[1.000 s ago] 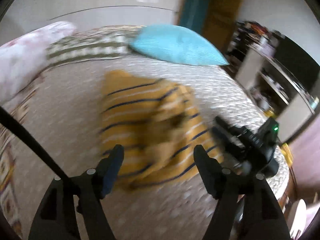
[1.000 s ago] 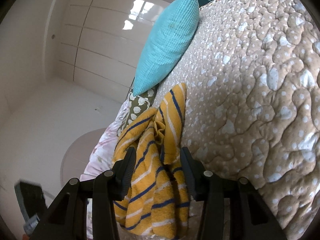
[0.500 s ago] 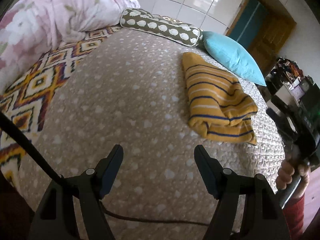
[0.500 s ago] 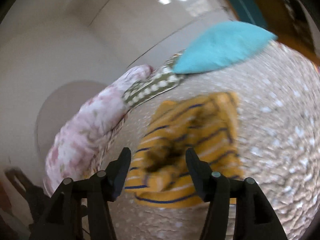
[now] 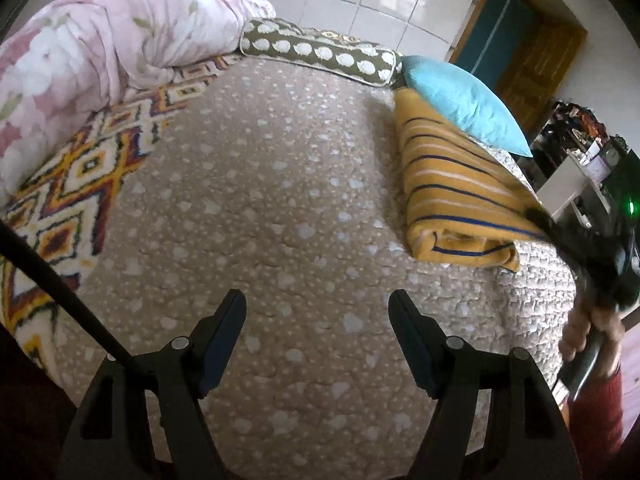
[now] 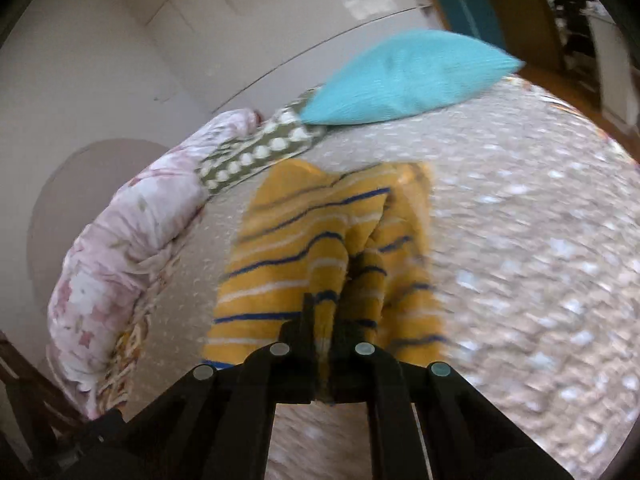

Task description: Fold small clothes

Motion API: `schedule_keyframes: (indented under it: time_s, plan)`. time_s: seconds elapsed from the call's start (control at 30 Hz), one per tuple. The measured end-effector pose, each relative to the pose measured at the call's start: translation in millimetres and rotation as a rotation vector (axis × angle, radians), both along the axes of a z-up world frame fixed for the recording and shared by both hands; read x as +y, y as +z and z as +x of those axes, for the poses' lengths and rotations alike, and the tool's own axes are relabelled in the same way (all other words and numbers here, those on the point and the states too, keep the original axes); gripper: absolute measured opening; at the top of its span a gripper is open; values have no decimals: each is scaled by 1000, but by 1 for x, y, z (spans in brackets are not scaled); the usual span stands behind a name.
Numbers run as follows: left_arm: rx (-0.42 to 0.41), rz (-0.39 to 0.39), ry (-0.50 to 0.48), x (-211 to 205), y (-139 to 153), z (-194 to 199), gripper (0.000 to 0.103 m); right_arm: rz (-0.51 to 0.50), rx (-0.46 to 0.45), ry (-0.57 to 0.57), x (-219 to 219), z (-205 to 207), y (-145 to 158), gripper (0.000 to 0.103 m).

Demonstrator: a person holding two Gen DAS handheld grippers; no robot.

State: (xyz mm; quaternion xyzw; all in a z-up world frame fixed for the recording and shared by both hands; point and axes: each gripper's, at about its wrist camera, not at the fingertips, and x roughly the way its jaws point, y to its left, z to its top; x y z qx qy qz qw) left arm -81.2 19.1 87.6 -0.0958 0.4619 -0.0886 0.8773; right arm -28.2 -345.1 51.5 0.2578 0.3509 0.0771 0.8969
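Note:
A folded yellow garment with navy and white stripes (image 5: 448, 184) lies on the beige quilted bed (image 5: 280, 200), at the right of the left wrist view. My left gripper (image 5: 316, 340) is open and empty above bare quilt, well short of the garment. My right gripper (image 6: 326, 328) is shut on the near edge of the yellow striped garment (image 6: 304, 240); it also shows in the left wrist view (image 5: 536, 216), touching the garment's right edge. The right wrist view is motion-blurred.
A turquoise pillow (image 5: 460, 100) lies just behind the garment. An olive dotted bolster (image 5: 320, 52) and a pink floral duvet (image 5: 92, 64) line the headboard side. A patterned blanket (image 5: 80, 176) lies at the left. Shelves (image 5: 580, 168) stand past the bed's right edge.
My right gripper has closed on the garment's near edge; it was open half a second ago. My left gripper has drawn back from the garment and stays open.

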Motion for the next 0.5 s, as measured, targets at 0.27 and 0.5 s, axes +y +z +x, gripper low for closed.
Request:
schedule_keyframes:
  time_s: [0.27,0.5]
  plan:
    - [65,48,-91,-40,-19,15,72,21,123,0,-10,-1,-61,5]
    - [28,90,-148,-68,-8,47,72,109,28,2,-38,-15,-27,18]
